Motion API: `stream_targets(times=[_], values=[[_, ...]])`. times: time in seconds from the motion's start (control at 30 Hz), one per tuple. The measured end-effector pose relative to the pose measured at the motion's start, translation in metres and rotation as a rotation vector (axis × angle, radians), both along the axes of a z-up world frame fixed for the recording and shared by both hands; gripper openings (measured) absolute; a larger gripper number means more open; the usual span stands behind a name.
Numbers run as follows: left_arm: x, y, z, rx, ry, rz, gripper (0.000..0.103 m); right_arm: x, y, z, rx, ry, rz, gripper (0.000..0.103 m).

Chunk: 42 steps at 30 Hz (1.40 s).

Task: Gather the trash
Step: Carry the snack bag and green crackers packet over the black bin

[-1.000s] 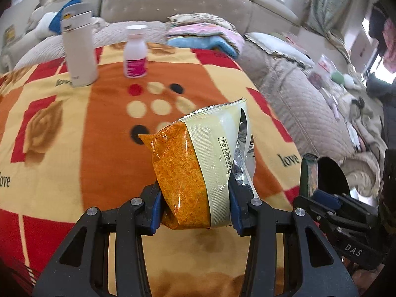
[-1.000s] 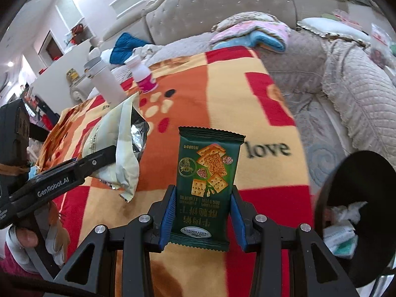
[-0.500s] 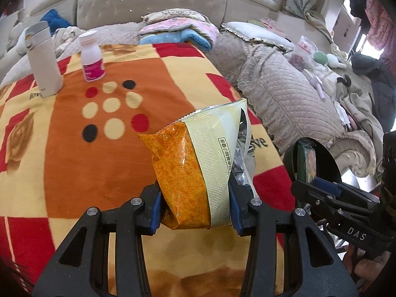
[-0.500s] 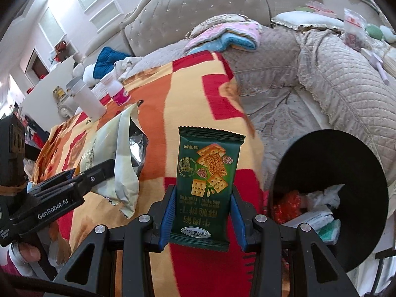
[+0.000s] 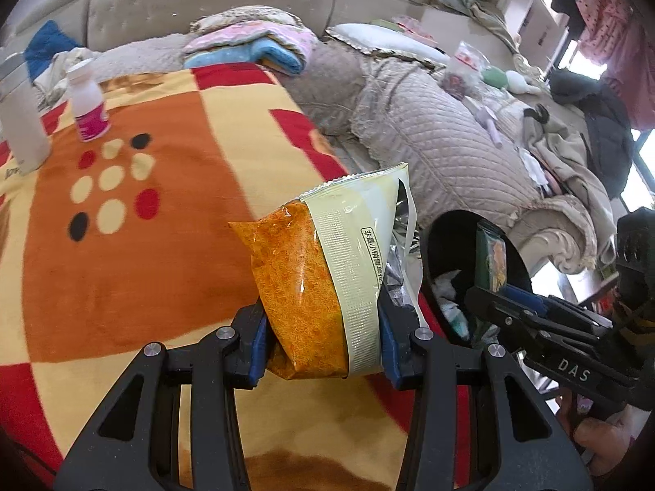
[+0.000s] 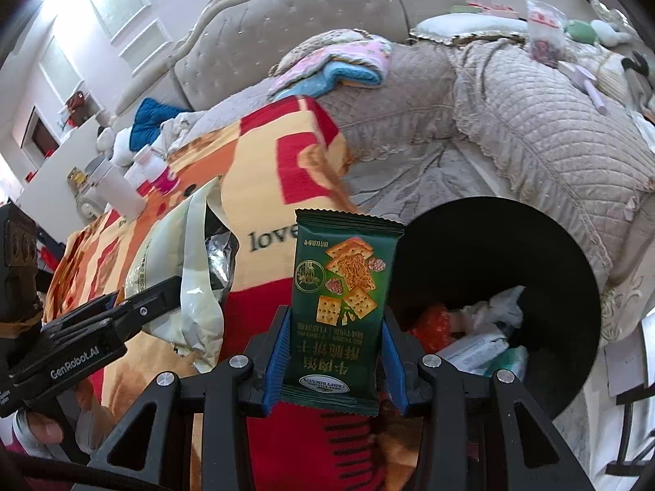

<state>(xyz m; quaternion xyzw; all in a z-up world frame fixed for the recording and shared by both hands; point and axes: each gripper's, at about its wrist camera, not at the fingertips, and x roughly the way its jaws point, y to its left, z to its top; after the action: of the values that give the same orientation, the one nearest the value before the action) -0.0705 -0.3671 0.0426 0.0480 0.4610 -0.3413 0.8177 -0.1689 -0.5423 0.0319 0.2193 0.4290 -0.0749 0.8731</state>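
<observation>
Beige tufted sofa (image 6: 311,41) backs an orange patterned blanket (image 5: 123,245). Left gripper (image 5: 323,339) clamps an opened orange-and-cream snack bag (image 5: 323,282); right gripper (image 6: 333,362) pinches a green cracker packet (image 6: 339,307) beside the black round bin (image 6: 532,253).

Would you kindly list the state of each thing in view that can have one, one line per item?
Left hand-held gripper: shut on the orange snack bag.
Orange snack bag: torn open at the top, held upright.
Right hand-held gripper: shut on the green cracker packet.
Green cracker packet: sealed, held upright.
Black bin: open, partly filled with trash.
Small pink-labelled bottle: upright, capped.
White flask: upright.
</observation>
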Motion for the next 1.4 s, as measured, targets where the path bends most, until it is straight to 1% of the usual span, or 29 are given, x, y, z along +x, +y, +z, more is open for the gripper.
stream_targets(times=[0.27, 0.43, 0.63, 0.9, 1.2, 1.4], values=[[-0.010, -0.029, -0.005, -0.018, 0.046, -0.066, 0.042, -0.015, -0.026, -0.004, -0.017, 0.021, -0.057, 0.040], [-0.017, -0.049, -0.006, -0.032, 0.063, -0.117, 0.042, -0.023, -0.041, -0.007, -0.029, 0.034, -0.090, 0.040], [-0.019, -0.071, -0.006, -0.041, 0.076, -0.153, 0.042, -0.031, -0.059, -0.009, -0.039, 0.046, -0.136, 0.040], [-0.025, -0.095, -0.013, -0.025, 0.082, -0.186, 0.042, -0.043, -0.078, -0.013, -0.032, 0.057, -0.183, 0.040], [-0.027, -0.110, -0.022, -0.016, 0.101, -0.204, 0.042, -0.048, -0.088, -0.021, -0.021, 0.074, -0.206, 0.040], [-0.027, -0.112, -0.024, -0.037, 0.121, -0.222, 0.043, -0.049, -0.090, -0.023, -0.017, 0.075, -0.214, 0.040]])
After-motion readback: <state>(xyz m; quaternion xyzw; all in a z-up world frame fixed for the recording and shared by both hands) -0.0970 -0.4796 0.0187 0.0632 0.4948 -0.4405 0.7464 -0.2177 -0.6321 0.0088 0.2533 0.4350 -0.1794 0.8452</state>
